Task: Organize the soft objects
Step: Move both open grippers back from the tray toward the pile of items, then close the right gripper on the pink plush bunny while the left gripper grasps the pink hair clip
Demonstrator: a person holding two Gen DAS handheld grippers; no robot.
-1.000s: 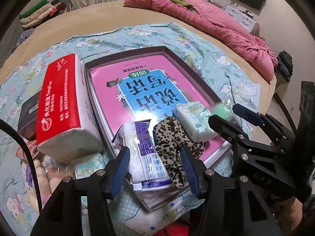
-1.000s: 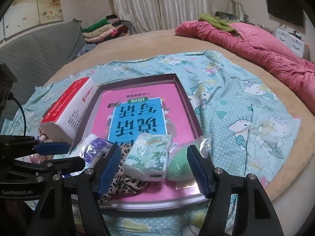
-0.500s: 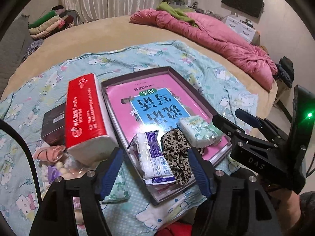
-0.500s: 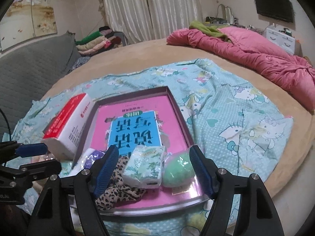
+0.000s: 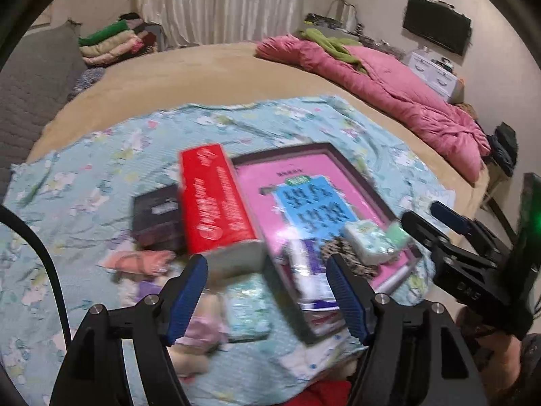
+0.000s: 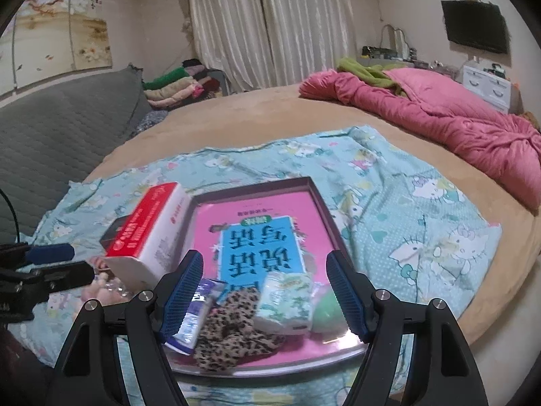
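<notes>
Both grippers hang above the bed with nothing between their blue pads. The left gripper point(image 5: 267, 291), whose jaws have just been opening, is released over the blurred clutter on the blue cartoon sheet point(image 6: 405, 209); the right gripper point(image 6: 265, 292) is released as well, above the near end of the pink tray point(image 6: 318, 199). Along that near end lie, left to right, a white-and-purple packet point(image 6: 194, 318), a leopard-print cloth point(image 6: 233, 328), a green-patterned tissue pack point(image 6: 287, 301) and a pale green round thing point(image 6: 326, 311). A red-and-white tissue pack point(image 6: 148, 233) lies just left of the tray, against a dark box point(image 5: 159, 216). Another small tissue pack point(image 5: 247, 311) lies on the sheet nearby.
</notes>
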